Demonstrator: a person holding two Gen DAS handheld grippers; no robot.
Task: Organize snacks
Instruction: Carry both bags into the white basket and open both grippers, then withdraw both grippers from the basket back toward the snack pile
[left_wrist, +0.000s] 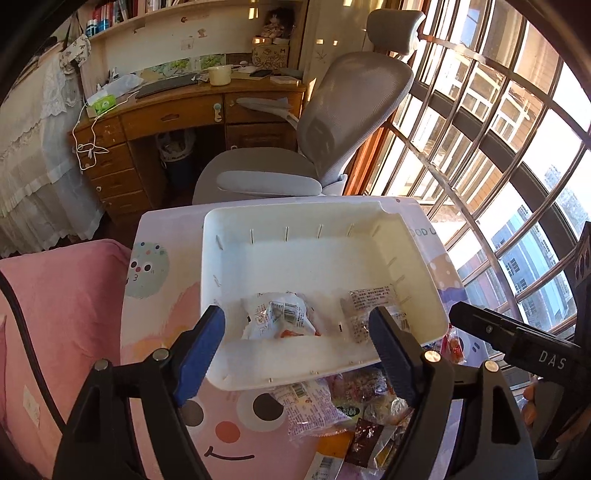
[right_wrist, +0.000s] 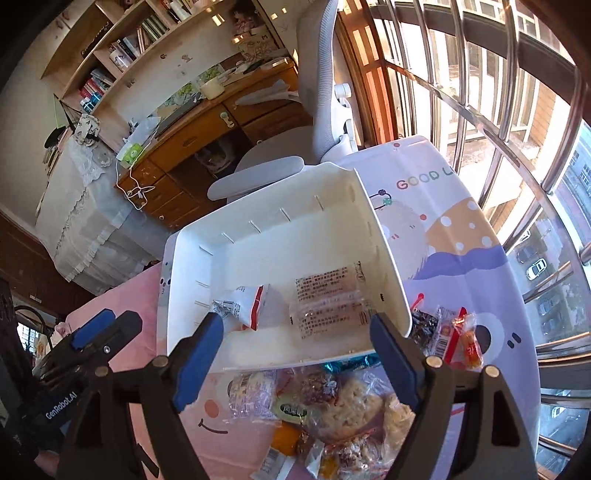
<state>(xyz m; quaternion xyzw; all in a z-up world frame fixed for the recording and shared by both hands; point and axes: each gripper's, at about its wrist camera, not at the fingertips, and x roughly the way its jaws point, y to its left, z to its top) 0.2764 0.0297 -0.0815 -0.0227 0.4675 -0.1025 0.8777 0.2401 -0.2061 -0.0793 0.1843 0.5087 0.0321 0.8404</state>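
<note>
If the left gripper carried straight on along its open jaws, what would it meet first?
Most likely the white-and-red snack packet lying in the white bin, which sits centred between the jaws of the left gripper. Depth is unclear; the bin's near rim could come first.

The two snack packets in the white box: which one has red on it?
The left packet, white with a red edge. The right packet is clear with only dark print.

- Bright, warm sunlight pours through the tall barred metal-framed window (left_wrist: 480, 122), glaring white at the panes
- Fisheye bending, dark vignetted corners, focus sharp
</note>
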